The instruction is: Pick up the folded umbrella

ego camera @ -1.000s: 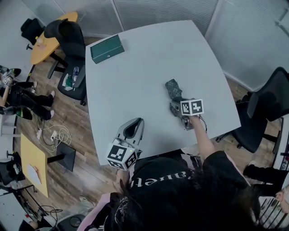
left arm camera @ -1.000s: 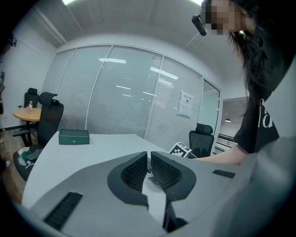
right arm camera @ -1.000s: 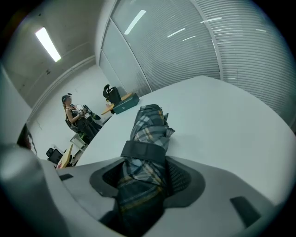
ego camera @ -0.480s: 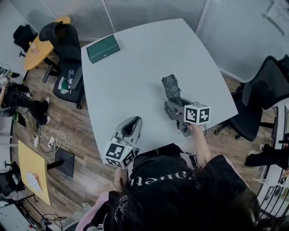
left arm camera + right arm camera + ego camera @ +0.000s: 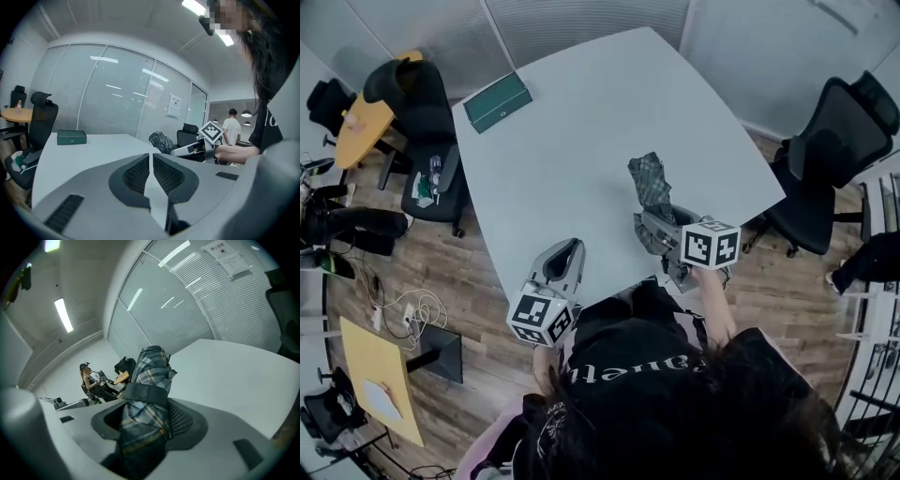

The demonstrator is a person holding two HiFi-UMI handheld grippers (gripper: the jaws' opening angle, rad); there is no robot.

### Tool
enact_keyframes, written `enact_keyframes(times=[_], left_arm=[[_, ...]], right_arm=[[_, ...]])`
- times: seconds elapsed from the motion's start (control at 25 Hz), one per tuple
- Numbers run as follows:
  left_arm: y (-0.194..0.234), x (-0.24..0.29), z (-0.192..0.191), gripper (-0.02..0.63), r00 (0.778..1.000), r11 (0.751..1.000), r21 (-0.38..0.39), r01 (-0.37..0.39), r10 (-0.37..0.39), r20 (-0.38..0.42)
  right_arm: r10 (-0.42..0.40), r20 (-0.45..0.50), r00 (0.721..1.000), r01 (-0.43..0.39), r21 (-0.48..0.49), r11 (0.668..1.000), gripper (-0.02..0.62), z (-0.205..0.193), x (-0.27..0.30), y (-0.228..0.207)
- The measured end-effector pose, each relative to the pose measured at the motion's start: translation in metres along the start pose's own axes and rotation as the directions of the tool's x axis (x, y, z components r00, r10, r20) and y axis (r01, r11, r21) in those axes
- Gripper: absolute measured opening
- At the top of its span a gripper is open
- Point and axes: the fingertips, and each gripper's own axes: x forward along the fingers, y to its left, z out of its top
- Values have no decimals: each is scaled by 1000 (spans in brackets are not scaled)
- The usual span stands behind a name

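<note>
1. The folded umbrella (image 5: 651, 178), in plaid cloth, is above the near right part of the surface (image 5: 581, 141), close to the near edge. It looks to be held clear of the top rather than lying on it, though that is my reading of the angle.
2. The right gripper (image 5: 660, 229) has it. Seen along that gripper, the jaws stand fairly wide and are clamped on the umbrella's body (image 5: 147, 376), with the patterned pads pressing against the cloth on both sides.
3. The umbrella's long axis runs straight out along the jaws. Its free end points away from the person toward the far side of the surface and is tilted upward. A dark strap (image 5: 144, 394) wraps the bundle just past the jaw tips.
4. The rear end of the umbrella is buried between the jaws, so I cannot tell how much sticks out behind.
5. The left gripper (image 5: 565, 251) is over the near edge of the surface, well apart from the umbrella. Its jaws (image 5: 151, 164) are pressed together with nothing between them.
6. The right hand is clearly the one doing the carrying. What remains, I judge, is only keeping the grip firm while the bundle stays clear of the surface.
</note>
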Motion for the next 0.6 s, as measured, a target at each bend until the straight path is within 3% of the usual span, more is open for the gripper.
enact_keyframes(times=[0.6], left_arm=[[-29,-29,-25,32,989,989,26,144,-143,-34]], right_arm=[[-67,47,997,64,69,996,232,-62,-45,37]])
